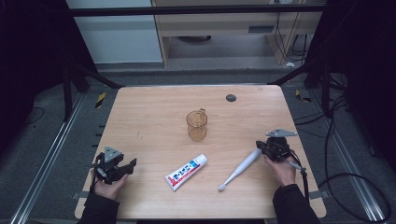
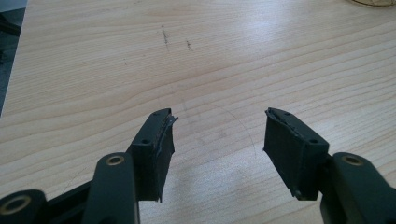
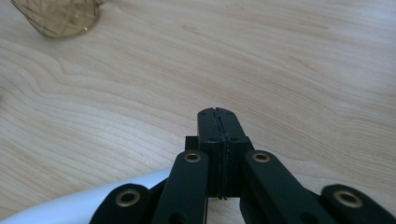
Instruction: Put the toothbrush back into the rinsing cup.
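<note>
Resting my right gripper (image 3: 218, 113), jaws pressed together and empty, beside the white electric toothbrush (image 1: 241, 167), I'm risking knocking it rolling; left gripper (image 2: 218, 128) is gaping open.

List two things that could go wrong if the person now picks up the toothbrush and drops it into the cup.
1. The right gripper is shut, touching the toothbrush handle; pushing without opening could roll it off the table.
2. The amber cup is light-looking and upright; a long toothbrush dropped in could tip it.
</note>
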### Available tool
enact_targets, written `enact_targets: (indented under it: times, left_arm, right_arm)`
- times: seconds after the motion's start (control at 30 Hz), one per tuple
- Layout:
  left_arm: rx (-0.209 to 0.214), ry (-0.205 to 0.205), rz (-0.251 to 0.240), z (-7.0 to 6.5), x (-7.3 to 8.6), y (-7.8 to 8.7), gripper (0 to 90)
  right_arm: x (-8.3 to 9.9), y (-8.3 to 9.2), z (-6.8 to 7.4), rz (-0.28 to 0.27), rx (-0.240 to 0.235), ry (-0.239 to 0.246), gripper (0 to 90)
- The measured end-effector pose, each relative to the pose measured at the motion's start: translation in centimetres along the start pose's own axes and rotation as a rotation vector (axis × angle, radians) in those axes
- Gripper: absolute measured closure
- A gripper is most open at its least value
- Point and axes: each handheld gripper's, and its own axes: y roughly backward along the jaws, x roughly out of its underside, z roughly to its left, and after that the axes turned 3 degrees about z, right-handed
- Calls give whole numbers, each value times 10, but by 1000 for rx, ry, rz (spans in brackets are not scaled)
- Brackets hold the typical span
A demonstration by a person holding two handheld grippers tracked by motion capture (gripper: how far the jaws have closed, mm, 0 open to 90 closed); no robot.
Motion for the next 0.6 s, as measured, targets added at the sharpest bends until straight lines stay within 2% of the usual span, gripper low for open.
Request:
enact_targets:
  times: [0.17,0.37,0.6]
  left_arm:
    - [0,0,-2,0,0,0,417]
    - [0,-1,-1,0,0,0,417]
    - [1,-1,-1,0,0,0,417]
  right_arm:
    - [2,-8,1,30,7,27,899]
    - [4,-8,-1,43,10,23,899]
    - [7,-5,-2,53,34,43,899]
